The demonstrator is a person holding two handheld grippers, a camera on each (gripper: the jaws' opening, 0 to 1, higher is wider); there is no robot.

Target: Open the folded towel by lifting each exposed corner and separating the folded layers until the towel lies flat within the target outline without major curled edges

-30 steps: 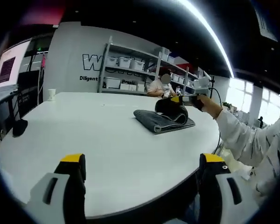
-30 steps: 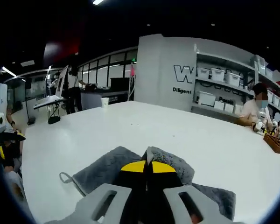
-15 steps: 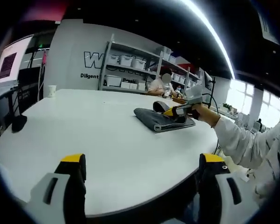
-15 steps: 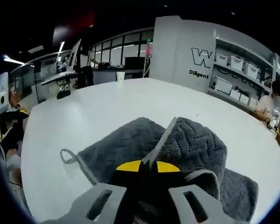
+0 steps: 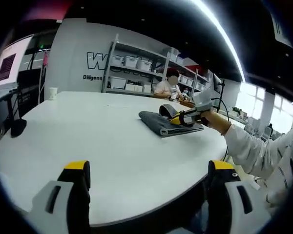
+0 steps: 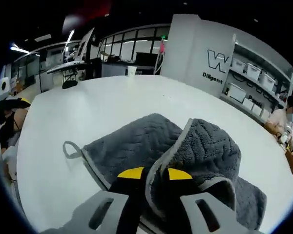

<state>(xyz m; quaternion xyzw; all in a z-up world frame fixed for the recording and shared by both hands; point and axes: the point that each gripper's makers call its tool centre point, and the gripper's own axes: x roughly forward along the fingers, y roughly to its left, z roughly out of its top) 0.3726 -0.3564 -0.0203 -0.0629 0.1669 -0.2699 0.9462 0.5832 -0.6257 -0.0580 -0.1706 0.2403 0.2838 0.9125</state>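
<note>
One grey towel (image 6: pixel 151 151) lies folded on a white round bench (image 5: pixel 88 141), well in from its near rim, with one hanging loop (image 6: pixel 71 148) sticking out at one corner. The right gripper (image 6: pixel 150 174) has its yellow-tipped jaws pinched on a raised fold of the towel, whose lifted layer hides the cloth beneath it; in the left gripper view it shows small at the towel's far end. The left gripper (image 5: pixel 149 170) hangs with jaws wide apart over bare benchtop, well apart from the towel.
</note>
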